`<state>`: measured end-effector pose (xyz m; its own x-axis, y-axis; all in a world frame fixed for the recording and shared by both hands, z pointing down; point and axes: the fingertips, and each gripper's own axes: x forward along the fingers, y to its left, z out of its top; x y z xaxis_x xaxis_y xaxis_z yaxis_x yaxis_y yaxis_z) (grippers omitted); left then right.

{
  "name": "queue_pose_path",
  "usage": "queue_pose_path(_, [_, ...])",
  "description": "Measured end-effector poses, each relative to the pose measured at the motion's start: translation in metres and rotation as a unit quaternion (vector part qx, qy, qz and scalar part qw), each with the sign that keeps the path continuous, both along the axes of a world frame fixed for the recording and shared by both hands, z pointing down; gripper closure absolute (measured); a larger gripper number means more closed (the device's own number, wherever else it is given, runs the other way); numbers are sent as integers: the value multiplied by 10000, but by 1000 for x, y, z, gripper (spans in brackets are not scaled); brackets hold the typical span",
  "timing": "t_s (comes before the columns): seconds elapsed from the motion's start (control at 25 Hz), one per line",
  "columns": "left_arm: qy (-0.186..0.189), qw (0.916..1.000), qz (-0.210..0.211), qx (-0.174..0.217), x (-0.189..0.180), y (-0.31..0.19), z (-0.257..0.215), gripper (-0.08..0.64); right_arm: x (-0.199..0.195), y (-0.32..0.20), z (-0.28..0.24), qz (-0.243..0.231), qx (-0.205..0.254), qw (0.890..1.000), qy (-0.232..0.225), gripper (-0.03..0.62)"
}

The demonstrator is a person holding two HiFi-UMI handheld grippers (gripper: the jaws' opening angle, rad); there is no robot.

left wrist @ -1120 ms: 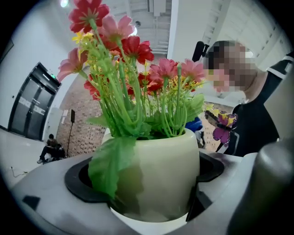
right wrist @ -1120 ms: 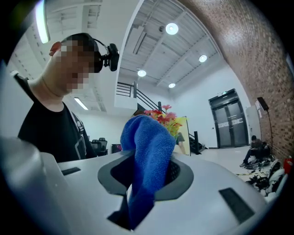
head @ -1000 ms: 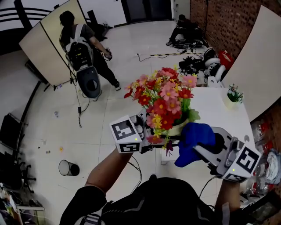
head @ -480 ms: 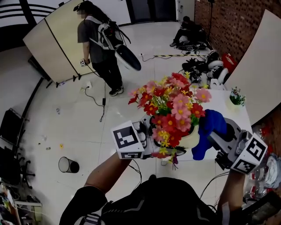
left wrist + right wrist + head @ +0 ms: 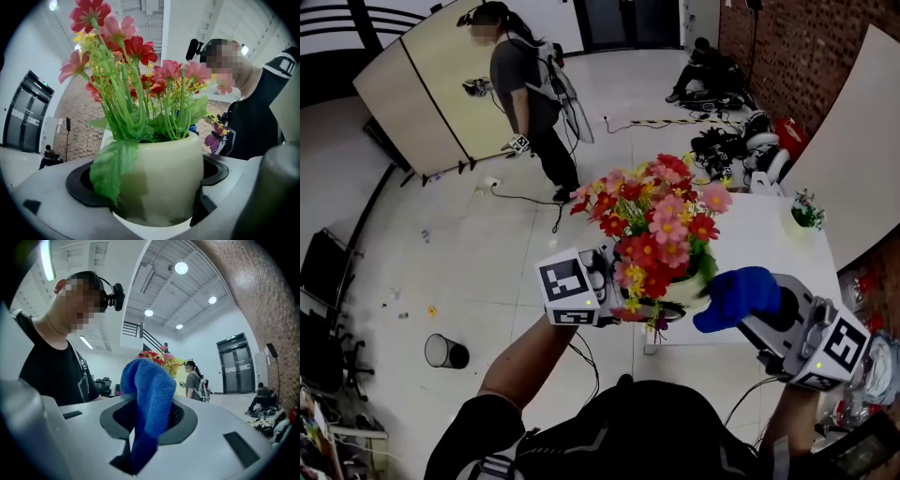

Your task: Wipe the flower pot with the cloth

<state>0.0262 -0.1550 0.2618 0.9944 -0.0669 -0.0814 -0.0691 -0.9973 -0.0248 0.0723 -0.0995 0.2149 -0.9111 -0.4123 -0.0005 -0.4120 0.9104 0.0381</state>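
One cream flower pot (image 5: 684, 292), filled with red, pink and yellow flowers (image 5: 656, 225), sat at frame centre, clamped between the fingers of the left gripper (image 5: 155, 206). The fingers of the right gripper (image 5: 145, 425) were closed on one blue cloth (image 5: 738, 294), held just right of the pot; contact could not be told. One white worktop (image 5: 769, 239) carried one small potted plant (image 5: 806, 208) at its far right. One dark bin (image 5: 447, 354) stood on the floor at lower left. Two bystanders appeared: one standing (image 5: 525, 84) at upper centre, one seated (image 5: 703, 70) at upper right.
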Motion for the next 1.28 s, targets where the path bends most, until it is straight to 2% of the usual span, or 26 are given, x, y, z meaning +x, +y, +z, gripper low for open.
queue_pose_path(0.12, [51,9995,312,98,5,15,-3,-5,-4,3,6,-99,-149,9998,13,502])
queue_pose_path(0.24, [-38,9985,505,212,9,27,-4,-5,5,-3,11,27,-324,9995,67,502])
queue_pose_path(0.44, [-101,9971,723,235,16,47,-5,-5,20,-15,8,108,-410,9989,-188,502])
queue_pose_path(0.6, [-294,9943,970,333,24,68,-1,-5,23,-28,8,119,-442,9985,-297,502])
queue_pose_path(0.76, [-149,9933,1127,211,28,77,-4,-5,16,-40,8,2,-522,9975,-480,502])
queue_pose_path(0.88, [-56,9946,1024,132,28,72,-4,-5,26,-33,2,-45,-540,9956,-760,502])
queue_pose_path(1.0, [-14,9960,891,91,19,58,-6,-5,31,-14,-5,-198,-266,9976,-609,502])
queue_pose_path(1.08, [-30,9963,829,213,14,46,-4,-5,30,-1,-7,-381,-99,9982,-462,502])
queue_pose_path(1.28, [17,9957,887,259,15,42,-7,-5,14,22,5,-807,-164,9966,-76,502])
